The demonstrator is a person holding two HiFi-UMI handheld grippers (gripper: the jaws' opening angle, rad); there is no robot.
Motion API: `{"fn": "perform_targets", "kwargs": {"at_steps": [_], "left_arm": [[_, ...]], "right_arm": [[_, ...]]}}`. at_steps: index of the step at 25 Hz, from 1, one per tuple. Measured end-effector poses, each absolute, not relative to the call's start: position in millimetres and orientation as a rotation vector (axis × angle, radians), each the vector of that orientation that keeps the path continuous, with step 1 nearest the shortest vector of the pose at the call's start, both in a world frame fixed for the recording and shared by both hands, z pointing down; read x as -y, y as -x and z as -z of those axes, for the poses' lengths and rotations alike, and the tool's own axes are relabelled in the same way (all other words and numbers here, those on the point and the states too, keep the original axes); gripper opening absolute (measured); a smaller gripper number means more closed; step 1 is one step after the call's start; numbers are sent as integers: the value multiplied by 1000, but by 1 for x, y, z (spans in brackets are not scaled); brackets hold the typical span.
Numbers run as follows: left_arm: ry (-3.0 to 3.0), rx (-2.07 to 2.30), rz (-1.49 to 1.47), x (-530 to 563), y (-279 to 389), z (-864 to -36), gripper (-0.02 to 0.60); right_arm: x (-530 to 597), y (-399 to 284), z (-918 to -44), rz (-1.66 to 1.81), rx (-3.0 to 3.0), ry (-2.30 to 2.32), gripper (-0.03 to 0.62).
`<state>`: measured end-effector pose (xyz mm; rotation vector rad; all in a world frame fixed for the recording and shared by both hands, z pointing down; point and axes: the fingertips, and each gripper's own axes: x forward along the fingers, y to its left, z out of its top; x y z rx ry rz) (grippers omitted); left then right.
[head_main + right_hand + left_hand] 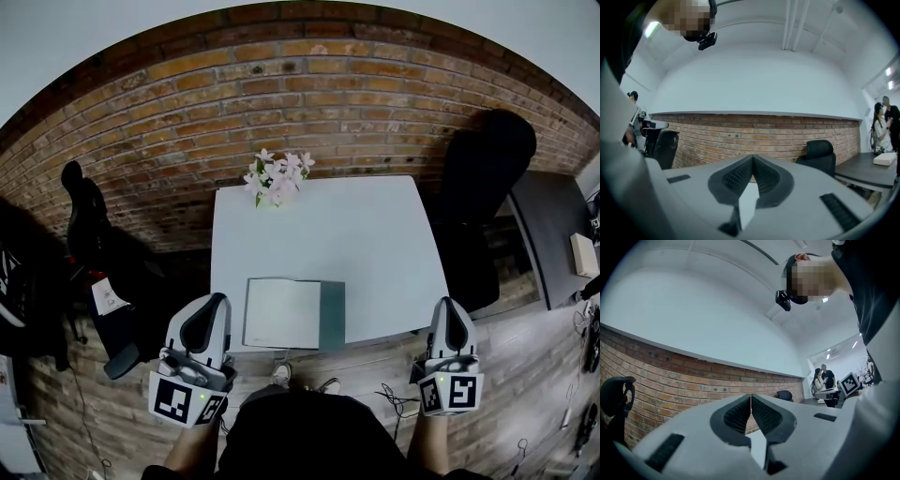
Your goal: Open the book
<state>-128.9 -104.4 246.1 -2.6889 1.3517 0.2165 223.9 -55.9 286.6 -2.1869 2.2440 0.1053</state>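
A book lies flat near the front edge of the white table. It shows a white face on the left and a dark teal strip along its right side. My left gripper hovers just off the table's front left corner, left of the book and apart from it. My right gripper is off the front right corner, well away from the book. In the left gripper view the left gripper has its jaws pressed together on nothing. The right gripper looks the same in the right gripper view. Neither gripper view shows the book.
Pink and white flowers stand at the table's far edge by the brick wall. A black chair is at the far right and another at the left. A dark desk sits to the right. Two people stand in the background.
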Motion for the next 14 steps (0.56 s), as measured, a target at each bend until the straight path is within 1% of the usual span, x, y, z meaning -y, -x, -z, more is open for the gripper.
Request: {"fn": "perform_targets", "kwargs": {"at_steps": [14], "left_arm": [[2710,-1339,-226,107,146,-248,29]], "right_arm": [[61,-192,-274,-151,-2259,2141,11]]}}
